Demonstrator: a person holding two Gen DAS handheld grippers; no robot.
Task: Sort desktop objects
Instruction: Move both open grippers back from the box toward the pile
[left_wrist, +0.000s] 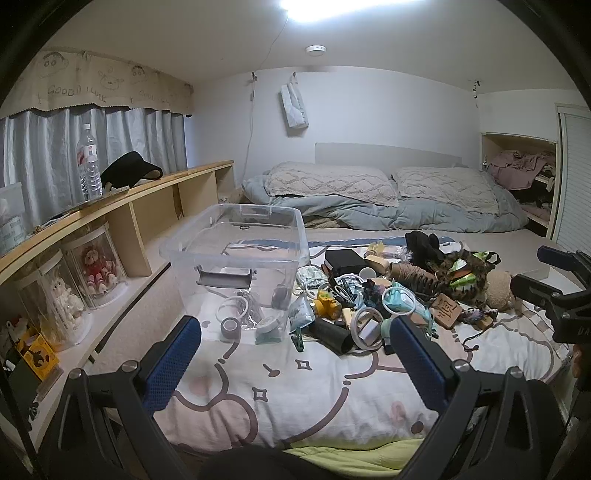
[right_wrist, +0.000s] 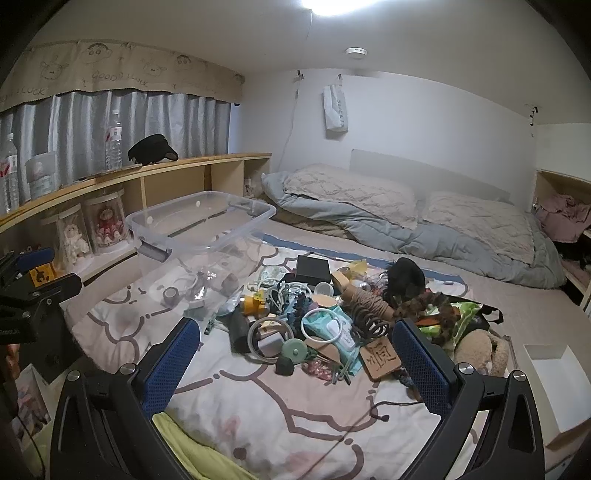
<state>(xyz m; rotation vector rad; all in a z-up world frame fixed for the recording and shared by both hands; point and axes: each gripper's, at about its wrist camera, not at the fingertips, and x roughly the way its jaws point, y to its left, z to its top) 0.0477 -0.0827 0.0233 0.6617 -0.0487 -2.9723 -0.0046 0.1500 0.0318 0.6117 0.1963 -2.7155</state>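
A heap of small clutter (left_wrist: 369, 295) (right_wrist: 332, 314) lies on a cartoon-print blanket (left_wrist: 295, 398) (right_wrist: 258, 398): tape rolls, a yellow toy (left_wrist: 327, 304), a wooden plaque (right_wrist: 380, 356), a black box (right_wrist: 313, 270), a plush toy (right_wrist: 476, 349). To its left stands a clear plastic bin (left_wrist: 236, 243) (right_wrist: 199, 221), with a few small items seen through its walls. My left gripper (left_wrist: 295, 358) hovers open above the blanket, short of the heap. My right gripper (right_wrist: 299, 363) is open too, near the heap's front edge. Neither holds anything.
A wooden shelf (left_wrist: 122, 206) runs along the left with water bottles (left_wrist: 88, 162), a black visor (left_wrist: 129, 171) and doll cases (left_wrist: 96, 269). Pillows and a grey quilt (left_wrist: 388, 206) lie at the back. A white open box (right_wrist: 550, 387) sits at the right.
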